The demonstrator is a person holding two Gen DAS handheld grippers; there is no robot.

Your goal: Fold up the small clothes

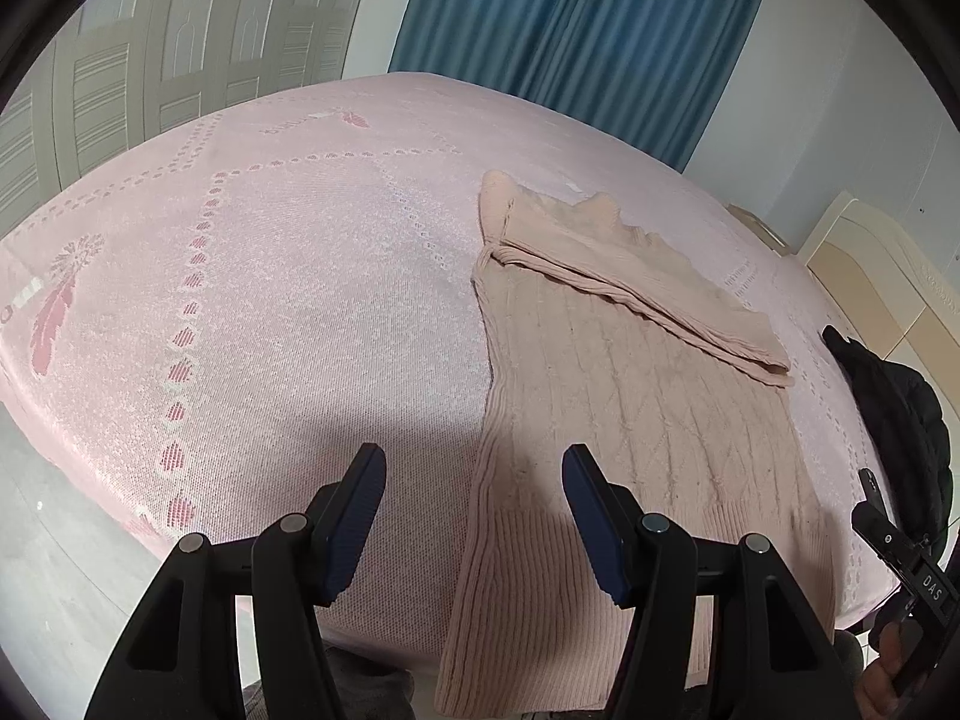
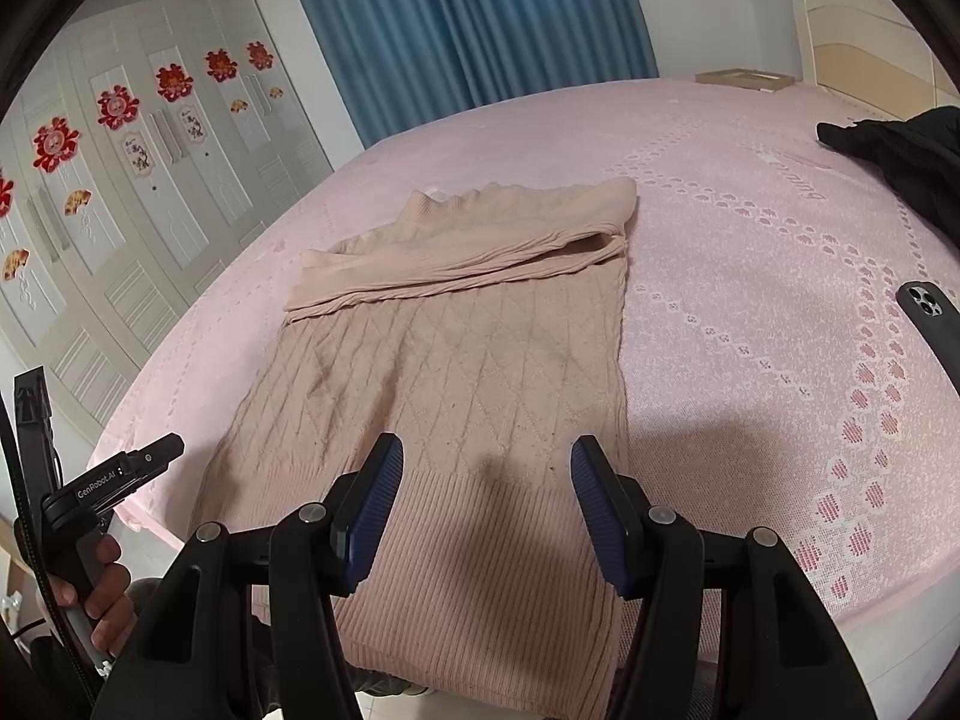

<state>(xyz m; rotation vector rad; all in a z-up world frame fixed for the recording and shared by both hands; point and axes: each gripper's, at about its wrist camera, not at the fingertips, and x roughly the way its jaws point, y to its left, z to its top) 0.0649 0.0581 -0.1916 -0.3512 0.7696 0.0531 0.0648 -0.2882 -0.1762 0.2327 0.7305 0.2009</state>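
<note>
A beige cable-knit sweater [image 1: 630, 384] lies flat on the pink bed [image 1: 270, 312], sleeves folded across its chest, ribbed hem hanging over the near edge. It also shows in the right wrist view [image 2: 468, 372]. My left gripper [image 1: 474, 480] is open and empty above the sweater's left hem edge. My right gripper [image 2: 486, 474] is open and empty above the middle of the hem. The left gripper's body shows in the right wrist view [image 2: 114, 480], held by a hand, and part of the right gripper's body shows in the left wrist view [image 1: 900, 552].
A black garment [image 2: 900, 162] lies at the bed's right side, with a phone [image 2: 933, 324] near it. A white wardrobe [image 2: 120, 192] stands left, blue curtains [image 2: 468, 30] behind, a headboard [image 2: 864, 30] at the right. A flat box [image 2: 744, 79] sits at the far edge.
</note>
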